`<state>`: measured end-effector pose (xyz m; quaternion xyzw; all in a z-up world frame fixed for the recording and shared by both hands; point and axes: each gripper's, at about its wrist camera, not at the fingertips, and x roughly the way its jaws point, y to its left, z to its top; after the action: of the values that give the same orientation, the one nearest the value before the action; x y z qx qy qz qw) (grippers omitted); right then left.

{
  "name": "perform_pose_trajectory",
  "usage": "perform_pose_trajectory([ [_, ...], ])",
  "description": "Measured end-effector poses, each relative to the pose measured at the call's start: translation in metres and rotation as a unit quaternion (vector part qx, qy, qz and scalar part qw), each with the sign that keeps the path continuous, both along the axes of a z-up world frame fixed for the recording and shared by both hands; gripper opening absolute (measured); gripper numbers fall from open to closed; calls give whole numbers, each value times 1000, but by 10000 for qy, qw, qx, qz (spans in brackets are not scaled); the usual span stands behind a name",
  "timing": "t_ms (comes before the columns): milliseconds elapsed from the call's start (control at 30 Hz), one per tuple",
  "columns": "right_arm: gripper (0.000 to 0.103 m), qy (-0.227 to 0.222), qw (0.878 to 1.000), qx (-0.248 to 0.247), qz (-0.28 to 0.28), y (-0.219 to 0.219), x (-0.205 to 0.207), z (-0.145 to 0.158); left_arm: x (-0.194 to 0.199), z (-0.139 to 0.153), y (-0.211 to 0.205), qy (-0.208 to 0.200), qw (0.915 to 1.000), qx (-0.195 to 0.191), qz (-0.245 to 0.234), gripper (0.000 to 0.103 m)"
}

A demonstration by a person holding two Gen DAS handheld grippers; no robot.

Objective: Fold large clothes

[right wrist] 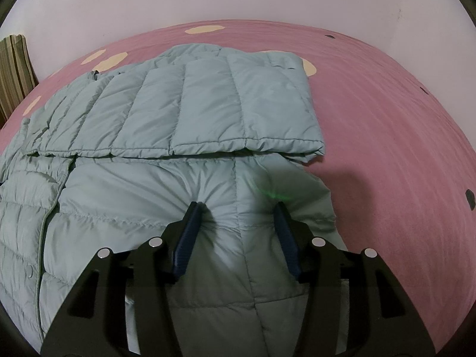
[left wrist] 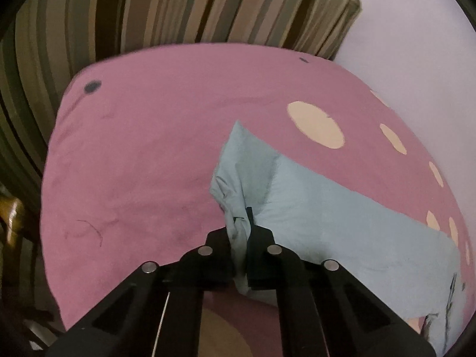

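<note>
Presently a pale blue-green quilted jacket (right wrist: 184, 113) is seen spread on a bed covered by a pink sheet (right wrist: 386, 119) printed with cream ovals and a few dark spots. In the right wrist view one part of the jacket is folded over across the far side, its hemmed edge lying straight across the body panel beneath. The right gripper (right wrist: 238, 208) is set down on that body panel, its blue-padded fingers (right wrist: 186, 238) parted and pressed into the puffy cloth, which is dimpled and creased around each tip; a ridge of fabric lies between them but is not pinched, so the fingers are judged to be parted rather than gripping. In the left wrist view the left gripper (left wrist: 242, 223) is closed tight on a bunched fold of the jacket's fabric, which is drawn up between its black fingers, while the rest of the garment trails off to the right across the sheet. A striped cushion (left wrist: 178, 6) is seen beyond the bed's far edge, against a pale wall (left wrist: 416, 29).
</note>
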<state>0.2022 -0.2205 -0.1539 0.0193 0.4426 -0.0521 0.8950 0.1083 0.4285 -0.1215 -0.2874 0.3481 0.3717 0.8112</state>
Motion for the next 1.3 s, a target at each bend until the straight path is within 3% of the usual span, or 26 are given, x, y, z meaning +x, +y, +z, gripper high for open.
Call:
perform_pose_trajectory([
  [267,52,-1,10000,23,-1,-1,0,0,45,55,-94,-418,9914,489,-1143,5],
  [467,53,-15,10000,79,-28,0,0,1,98,80,-205,-626,9681,578,-2358,4],
  [600,54,-25,9999,135,-53,1,-1,1,133,86,-293,-642,9419,685,-3226,4],
  [767,57,-37,9998,171,-62,2,-3,1,168,79,-383,-541,9136,674,-3973,4],
  [933,59,-46,9997,249,-47,1,-4,0,195,57,-453,-294,8907,931,-4440,4],
  [1300,61,-56,9994,325,-40,3,-6,0,221,4,-520,190,8737,702,-4811,4],
])
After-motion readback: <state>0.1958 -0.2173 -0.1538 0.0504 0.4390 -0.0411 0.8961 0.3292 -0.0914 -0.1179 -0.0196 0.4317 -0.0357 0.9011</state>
